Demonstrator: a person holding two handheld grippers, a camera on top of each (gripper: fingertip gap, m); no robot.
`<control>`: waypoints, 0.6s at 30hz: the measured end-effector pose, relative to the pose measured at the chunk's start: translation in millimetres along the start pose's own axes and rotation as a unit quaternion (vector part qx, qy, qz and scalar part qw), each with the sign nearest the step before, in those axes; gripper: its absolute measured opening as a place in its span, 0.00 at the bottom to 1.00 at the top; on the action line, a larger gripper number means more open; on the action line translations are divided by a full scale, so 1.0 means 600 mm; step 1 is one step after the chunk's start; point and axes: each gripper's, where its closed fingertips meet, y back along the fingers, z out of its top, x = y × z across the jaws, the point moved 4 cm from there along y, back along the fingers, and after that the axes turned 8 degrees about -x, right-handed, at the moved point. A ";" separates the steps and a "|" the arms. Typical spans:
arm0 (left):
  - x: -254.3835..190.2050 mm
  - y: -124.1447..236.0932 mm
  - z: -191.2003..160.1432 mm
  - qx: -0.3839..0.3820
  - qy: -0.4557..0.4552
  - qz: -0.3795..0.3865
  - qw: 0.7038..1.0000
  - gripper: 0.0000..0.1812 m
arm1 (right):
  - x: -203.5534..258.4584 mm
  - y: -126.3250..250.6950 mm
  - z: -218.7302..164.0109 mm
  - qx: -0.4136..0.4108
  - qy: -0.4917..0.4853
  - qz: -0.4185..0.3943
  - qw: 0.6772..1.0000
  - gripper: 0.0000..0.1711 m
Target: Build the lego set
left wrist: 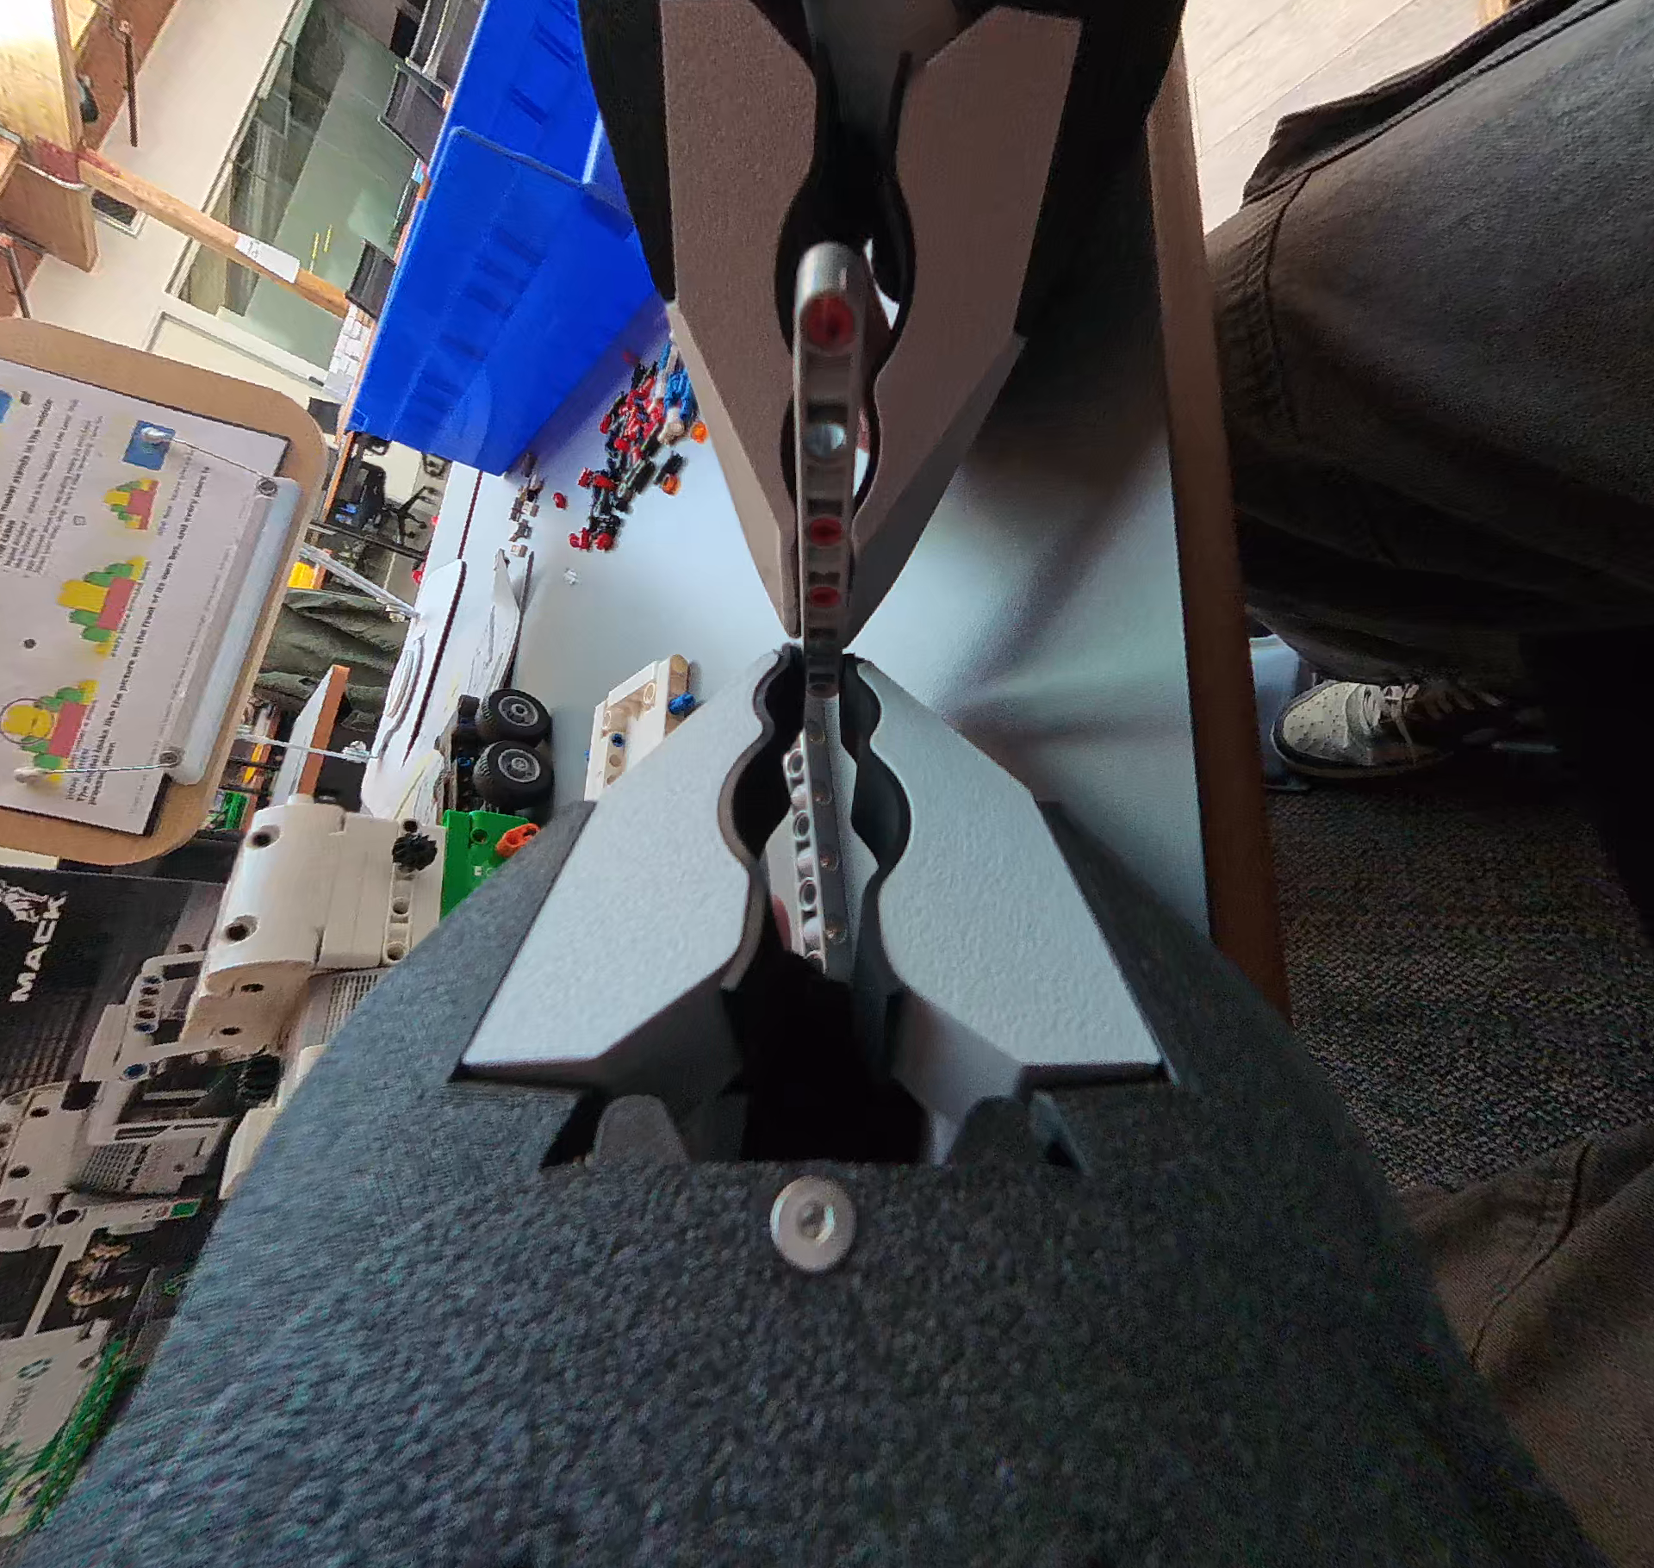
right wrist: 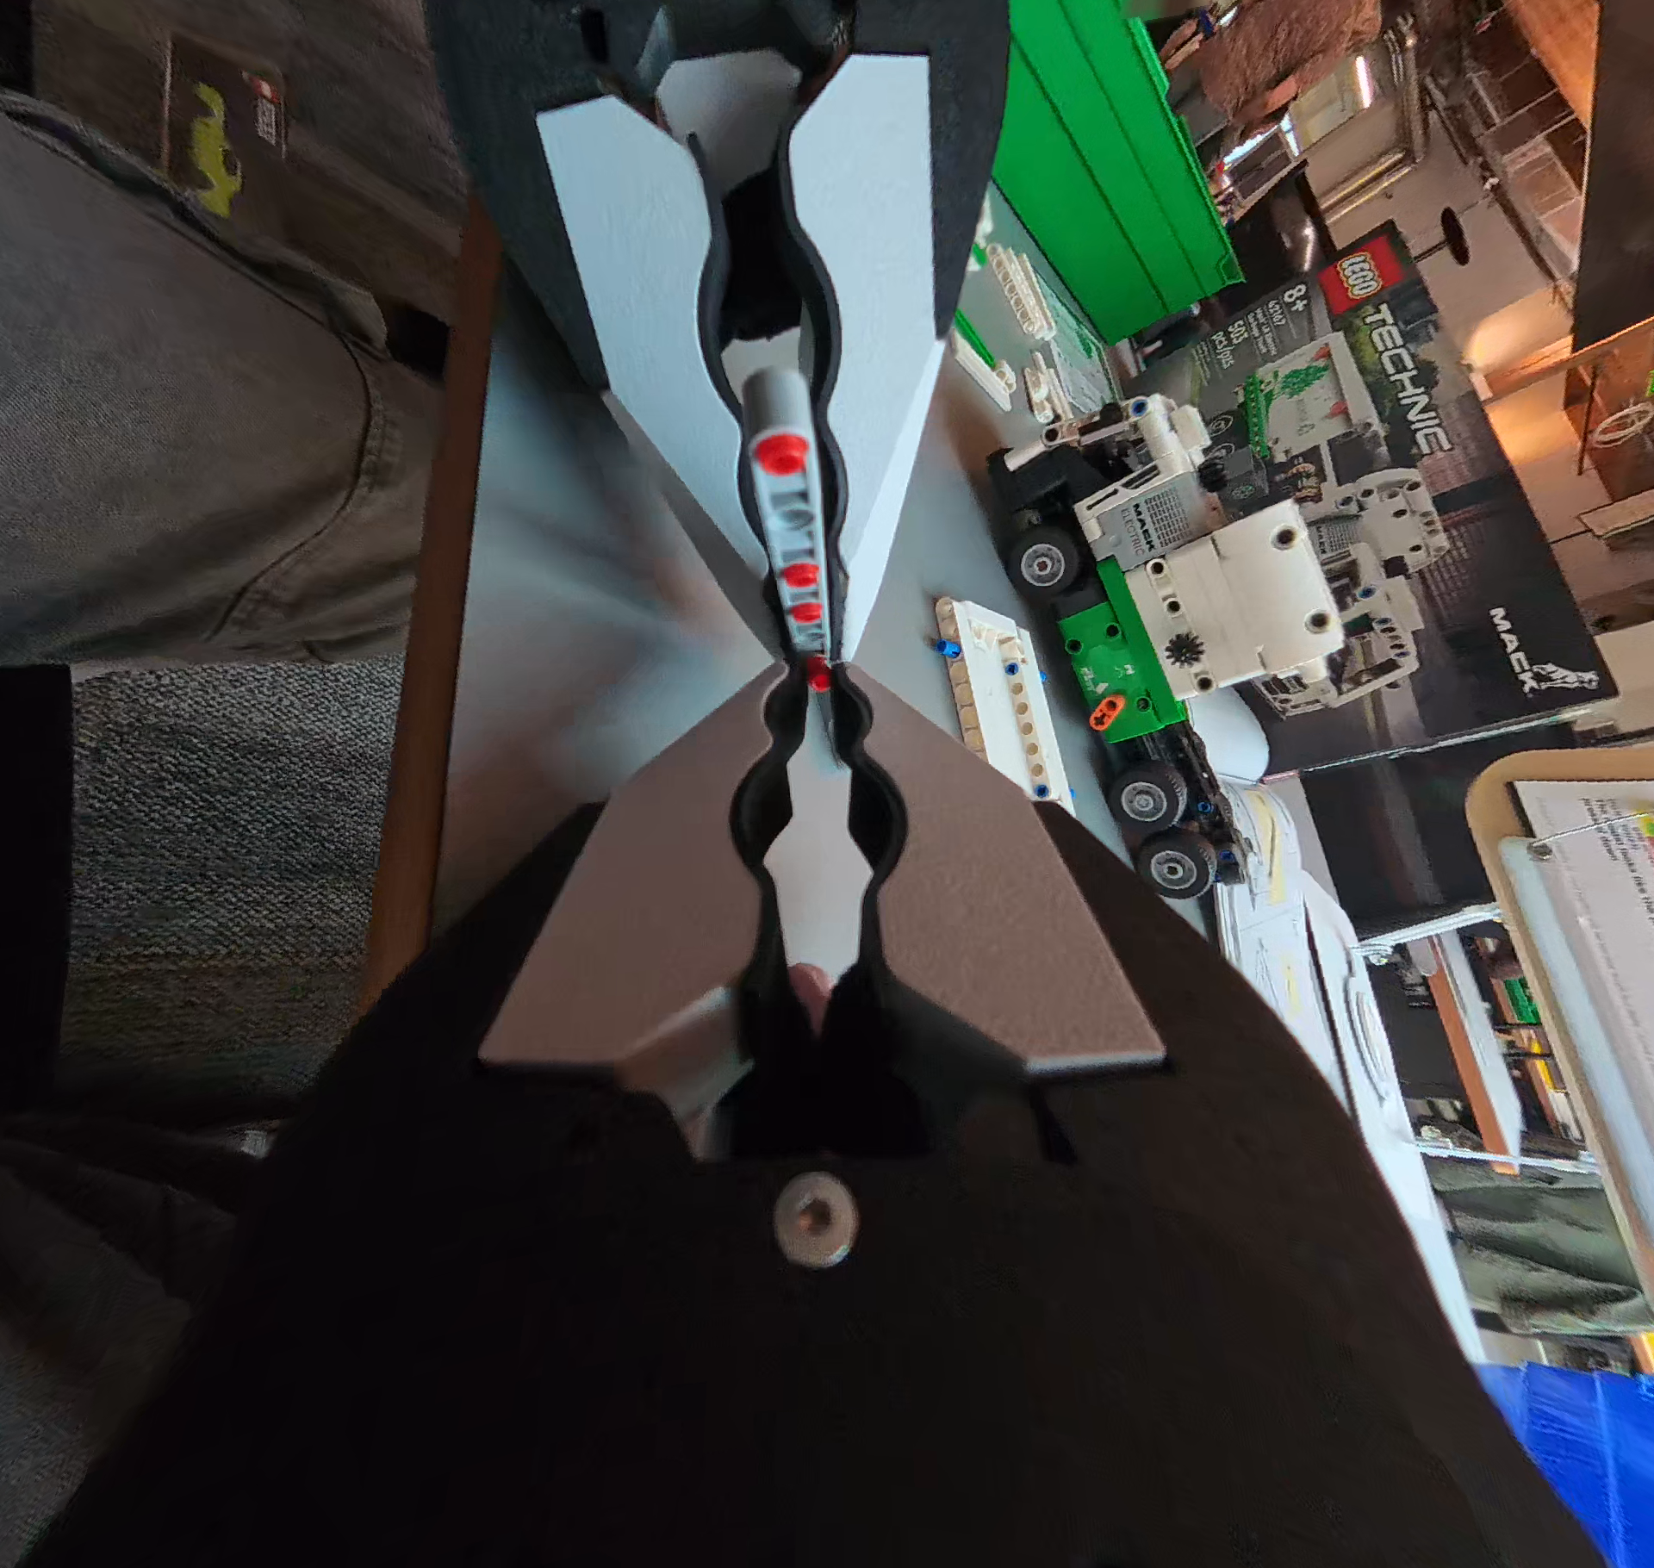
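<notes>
Both the left hand-held gripper [left wrist: 819, 661] and right hand-held gripper [right wrist: 819, 670] are clamping one grey beam [left wrist: 823, 469]; the truck [right wrist: 1190, 594] is standing partly built, with loose pieces [left wrist: 631, 460] remaining on the worktop [left wrist: 1056, 594].

My left gripper [left wrist: 819, 657] has pale grey wedge fingers [left wrist: 626, 925] with wavy black inner edges, on a speckled charcoal body with one silver screw [left wrist: 813, 1222]. My right gripper [right wrist: 810, 675] looks the same. I wear dark grey trousers [left wrist: 1432, 343] and a pale sneaker [left wrist: 1369, 724].

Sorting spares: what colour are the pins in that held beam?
Red pins in a grey beam; left wrist view.
</notes>
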 end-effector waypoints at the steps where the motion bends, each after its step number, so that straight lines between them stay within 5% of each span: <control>1: 0.001 0.001 0.001 -0.004 0.003 -0.001 1.000 0.03 | 0.000 0.001 0.001 -0.004 0.000 0.000 1.000 0.02; 9: 0.011 0.015 0.016 -0.052 0.032 0.003 0.998 0.03 | -0.006 0.010 0.021 -0.058 0.007 -0.023 0.998 0.02; 18: 0.026 0.030 0.039 -0.118 0.073 0.013 0.990 0.03 | -0.029 0.027 0.042 -0.151 -0.098 0.035 0.983 0.02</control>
